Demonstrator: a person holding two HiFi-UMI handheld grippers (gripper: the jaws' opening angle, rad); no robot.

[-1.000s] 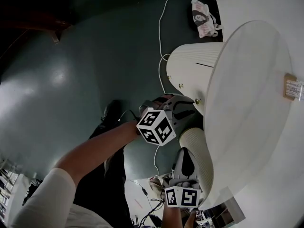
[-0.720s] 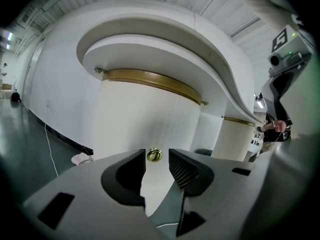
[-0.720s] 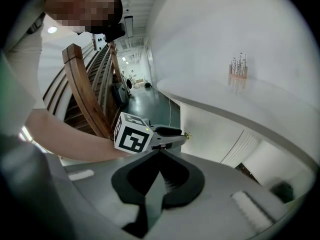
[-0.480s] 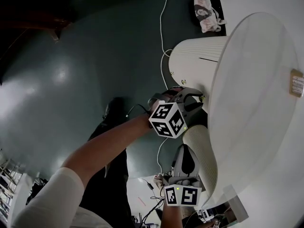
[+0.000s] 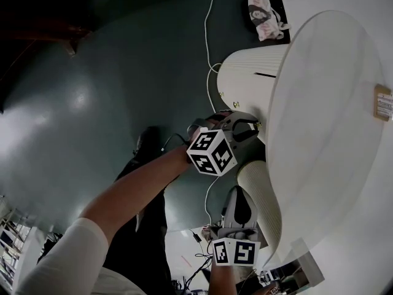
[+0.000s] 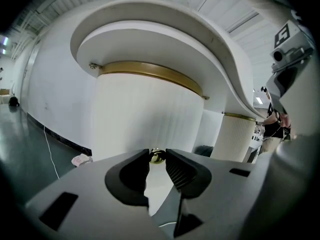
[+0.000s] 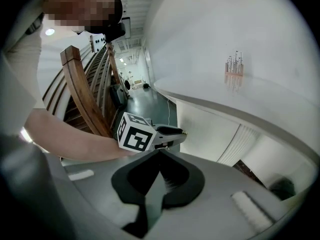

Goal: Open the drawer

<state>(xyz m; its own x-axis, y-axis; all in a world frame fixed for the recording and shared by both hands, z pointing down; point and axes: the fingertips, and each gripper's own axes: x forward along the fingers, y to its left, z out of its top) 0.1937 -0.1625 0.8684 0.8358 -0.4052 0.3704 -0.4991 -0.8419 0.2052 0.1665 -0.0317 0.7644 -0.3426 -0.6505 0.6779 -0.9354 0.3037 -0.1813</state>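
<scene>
The drawer front (image 5: 245, 85) is a white curved panel under a round white top (image 5: 325, 115). A small brass knob (image 5: 258, 125) sits on it. My left gripper (image 5: 253, 126) reaches level to that knob. In the left gripper view the knob (image 6: 157, 156) fills the gap between the left gripper's (image 6: 157, 152) tips. Those jaws have just been closing, and both tips now touch the knob. My right gripper (image 5: 238, 194) hangs back near the ribbed pedestal (image 5: 261, 201). The right gripper (image 7: 160, 151) has its tips together on nothing, and its view shows the left gripper (image 7: 172, 133) ahead.
A white cable (image 5: 209, 42) runs across the dark green floor, past a crumpled printed bag (image 5: 265, 16). A second brass knob (image 5: 220, 94) sits further left on the front. A label (image 5: 382, 103) lies on the top. A wooden chair (image 7: 85, 94) stands behind the person.
The left gripper has moved right, onto the knob, and its jaws have narrowed around it. The right gripper has stayed where it was.
</scene>
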